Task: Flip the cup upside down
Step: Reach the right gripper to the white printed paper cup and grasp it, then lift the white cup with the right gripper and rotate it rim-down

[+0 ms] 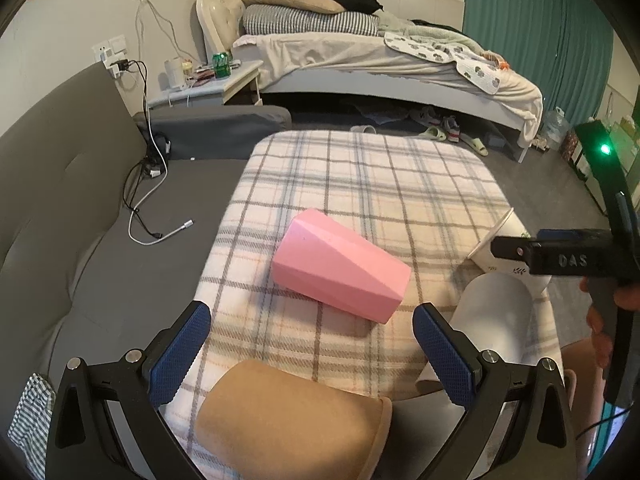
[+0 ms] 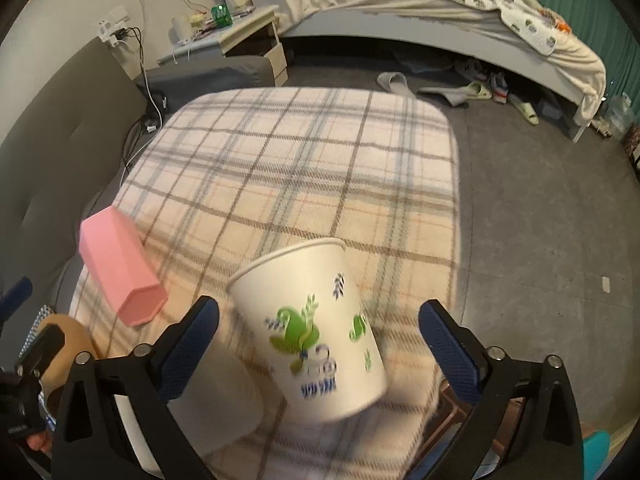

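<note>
At the counter's (image 2: 304, 160) left edge a pink faceted cup (image 2: 120, 268) lies on its side, with a tan cup (image 1: 296, 420) at the near edge between the wide-open, empty left claw (image 1: 312, 344). The far half of the plaid cloth lies bare. Near the right edge the white paper cup (image 2: 316, 328), printed with green leaves, tilts between the right claw's (image 2: 320, 344) spread fingers, neither visibly touching it.

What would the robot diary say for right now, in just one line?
right claw: open, around paper cup, not gripping | paper cup: tilted, mouth away | left claw: open, empty | pink cup: on its side on plaid cloth
</note>
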Available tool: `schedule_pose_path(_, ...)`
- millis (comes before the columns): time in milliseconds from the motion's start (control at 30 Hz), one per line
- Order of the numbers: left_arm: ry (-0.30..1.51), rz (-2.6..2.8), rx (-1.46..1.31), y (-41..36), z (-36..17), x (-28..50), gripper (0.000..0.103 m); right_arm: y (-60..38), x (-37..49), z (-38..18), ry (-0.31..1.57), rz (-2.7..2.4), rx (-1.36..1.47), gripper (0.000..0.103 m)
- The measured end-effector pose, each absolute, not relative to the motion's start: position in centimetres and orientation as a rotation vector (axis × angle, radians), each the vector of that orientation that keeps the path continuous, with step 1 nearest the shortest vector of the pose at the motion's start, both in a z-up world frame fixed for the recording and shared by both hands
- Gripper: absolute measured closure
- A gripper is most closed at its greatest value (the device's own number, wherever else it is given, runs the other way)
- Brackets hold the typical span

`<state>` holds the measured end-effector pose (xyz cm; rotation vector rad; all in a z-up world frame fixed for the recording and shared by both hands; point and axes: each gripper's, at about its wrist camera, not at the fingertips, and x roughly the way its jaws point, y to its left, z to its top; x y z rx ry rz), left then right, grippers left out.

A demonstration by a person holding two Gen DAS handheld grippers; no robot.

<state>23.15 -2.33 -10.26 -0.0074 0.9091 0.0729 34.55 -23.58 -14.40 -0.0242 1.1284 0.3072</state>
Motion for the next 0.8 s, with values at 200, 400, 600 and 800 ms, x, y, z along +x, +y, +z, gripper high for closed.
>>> schedule_pose_path(200,0.921,0.07,0.002,-2.5,-10.7,23.4,0.0,-22.7,35.9,-15.7,1.158,0.321,-0.029,0.013)
schedule_pose_path(400,0.918,0.067,0.01,-2.5,-10.1,23.0,0.0,-22.5,35.7,-16.0,1.173,0.319,-0.011,0.038)
schedule_pose_path(600,0.89,0.073,0.005,-2.4,-8.1,21.8,0.0,-23.6,33.6,-12.2,1.103,0.284,-0.004,0.039)
schedule_pose_path(800,0.832,0.069,-0.002,-2.5,-4.9,18.9,0.0,-24.5,28.9,-6.7,1.036,0.246,-0.005,0.039)
